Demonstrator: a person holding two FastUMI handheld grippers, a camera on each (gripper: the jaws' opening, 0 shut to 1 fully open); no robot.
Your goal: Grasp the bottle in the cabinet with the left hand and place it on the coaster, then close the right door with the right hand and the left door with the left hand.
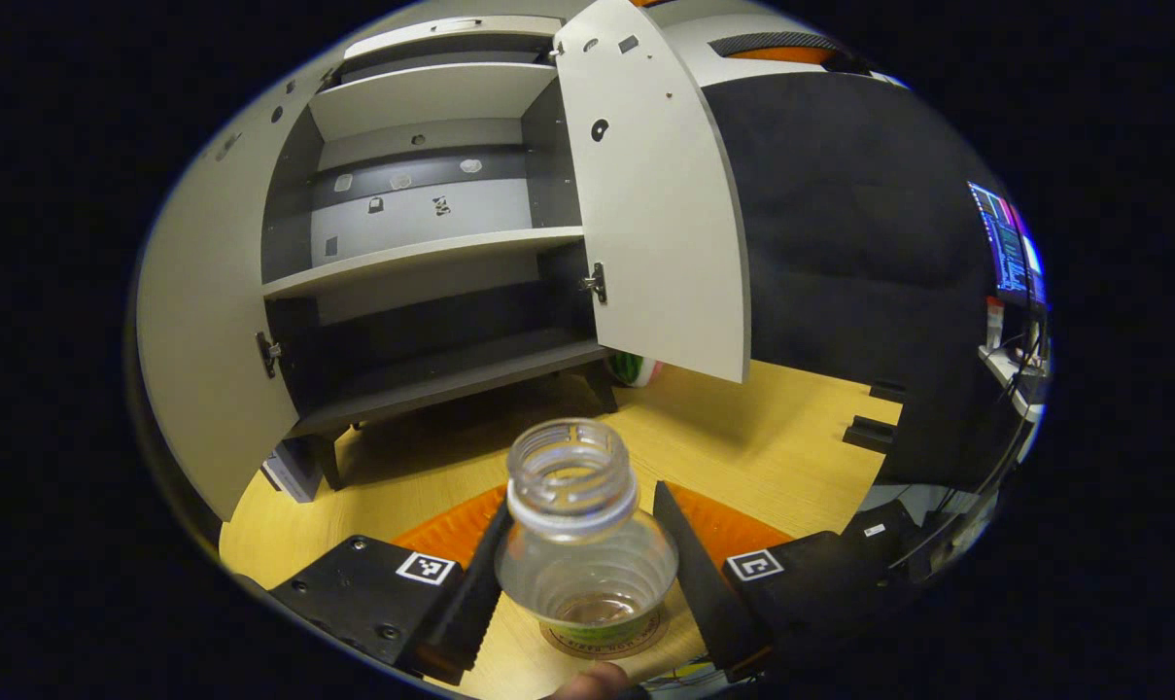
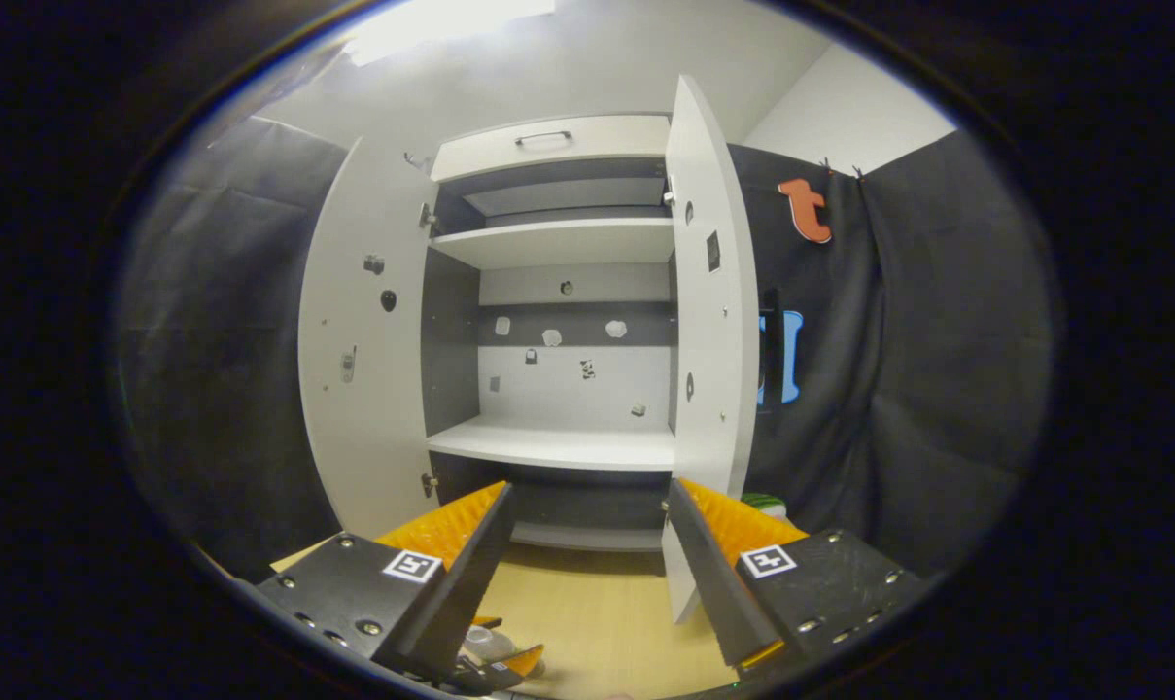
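Pale wooden tabletop (image 1: 772,437) spreads in front of the open cabinet (image 1: 422,253). In the left gripper view, nearest the camera, the left gripper (image 1: 587,583) stands around a clear uncapped plastic bottle (image 1: 587,530); whether its fingers press the bottle or stand just off it cannot be told. The bottle stands upright on a round coaster (image 1: 606,637), in front of the cabinet. Beyond it, both cabinet doors stand wide: left door (image 1: 193,321), right door (image 1: 660,194), shelves bare. In the right gripper view, the right gripper (image 2: 587,574) is spread apart and holds nothing, facing the cabinet, with the right door's lower corner just past its fingers.
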